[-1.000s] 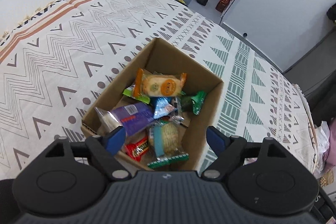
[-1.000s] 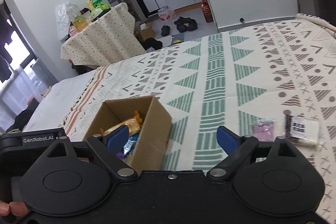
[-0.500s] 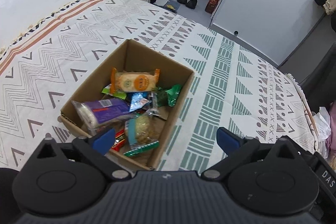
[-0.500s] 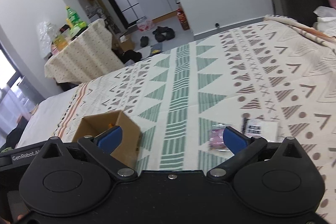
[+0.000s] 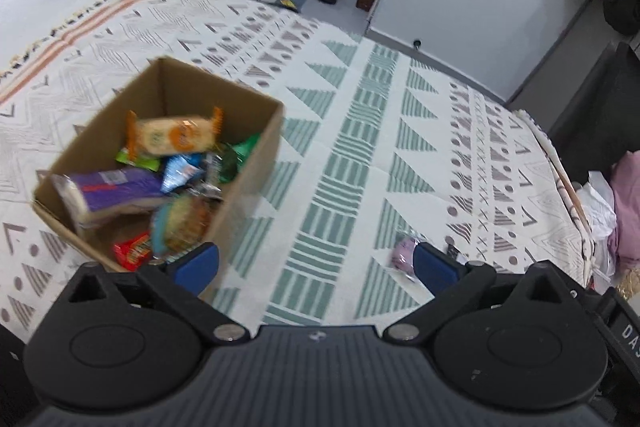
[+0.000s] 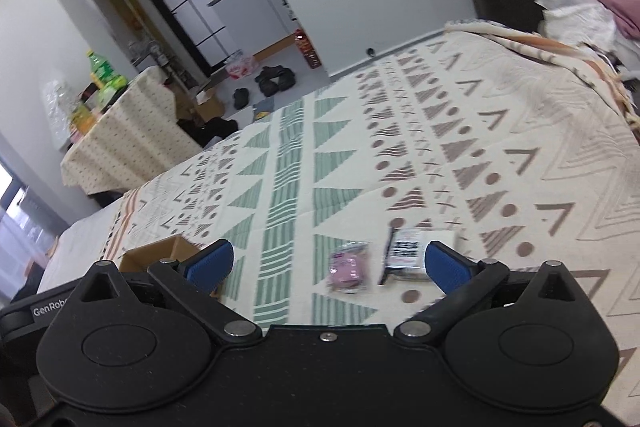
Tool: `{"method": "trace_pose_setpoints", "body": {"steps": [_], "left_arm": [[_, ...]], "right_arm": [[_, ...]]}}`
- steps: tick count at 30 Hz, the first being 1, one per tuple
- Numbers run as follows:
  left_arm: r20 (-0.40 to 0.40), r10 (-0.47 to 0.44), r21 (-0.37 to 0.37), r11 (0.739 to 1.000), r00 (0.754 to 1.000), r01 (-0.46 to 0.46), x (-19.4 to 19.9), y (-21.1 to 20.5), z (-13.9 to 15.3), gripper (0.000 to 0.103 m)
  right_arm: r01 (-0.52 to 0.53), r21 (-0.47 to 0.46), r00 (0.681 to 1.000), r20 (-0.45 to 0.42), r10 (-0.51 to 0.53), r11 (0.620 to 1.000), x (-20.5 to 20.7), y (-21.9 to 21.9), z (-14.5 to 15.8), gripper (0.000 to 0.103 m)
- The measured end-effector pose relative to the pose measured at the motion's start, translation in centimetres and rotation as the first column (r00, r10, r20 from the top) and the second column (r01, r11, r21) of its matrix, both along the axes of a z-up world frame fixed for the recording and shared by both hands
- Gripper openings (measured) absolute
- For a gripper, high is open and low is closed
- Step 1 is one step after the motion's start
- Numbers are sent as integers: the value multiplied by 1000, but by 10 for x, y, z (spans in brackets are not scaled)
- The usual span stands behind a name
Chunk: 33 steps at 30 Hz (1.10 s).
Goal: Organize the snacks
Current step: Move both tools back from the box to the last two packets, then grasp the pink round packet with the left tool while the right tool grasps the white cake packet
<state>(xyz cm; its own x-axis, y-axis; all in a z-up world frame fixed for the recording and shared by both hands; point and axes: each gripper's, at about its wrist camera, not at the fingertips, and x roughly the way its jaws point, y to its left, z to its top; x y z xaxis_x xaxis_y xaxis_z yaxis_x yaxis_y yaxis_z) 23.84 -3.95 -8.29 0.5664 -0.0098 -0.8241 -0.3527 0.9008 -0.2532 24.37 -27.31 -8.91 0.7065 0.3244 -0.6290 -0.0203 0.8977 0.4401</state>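
On the right gripper (image 6: pixel 326 265) housing, "GenRobo" shows; snack labels blur

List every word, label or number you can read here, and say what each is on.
"GenRobo", cut off at the edge: left gripper's housing.
"DAS", cut off: right gripper's housing.
White-and-black packet: print blurred, unreadable.
Pink packet: unreadable.
Snack wrappers in the cardboard box: blurred, unreadable.
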Motion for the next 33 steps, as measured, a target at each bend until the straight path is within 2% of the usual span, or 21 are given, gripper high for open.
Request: {"method": "trace_pose_setpoints", "body": {"steps": [6, 11, 17, 20, 27, 33], "left_arm": [[-21, -46, -27, 999, 999, 45, 18, -25, -17, 103], [-33, -61, -46, 997, 998, 60, 33, -39, -33, 102], [-33, -101, -77, 992, 994, 98, 54, -49, -52, 99], [-30, -103, -89, 991, 994, 100, 65, -54, -62, 92], [-72, -145, -135, 982, 987, 135, 91, -69, -90, 70], [-107, -167, -160, 976, 980, 149, 108, -78, -110, 60]], "right_arm": [[62, 59, 997, -40, -60, 996, 9, -30, -13, 101], [126, 140, 987, -115, -110, 982, 19, -50, -33, 92], [160, 148, 977, -164, -135, 976, 32, -54, -50, 85], [164, 145, 973, -187, -136, 976, 41, -53, -60, 81], [165, 114, 963, -234, -135, 980, 61, -49, -80, 80], [144, 93, 958, -263, -115, 985, 75, -43, -95, 79]]}}
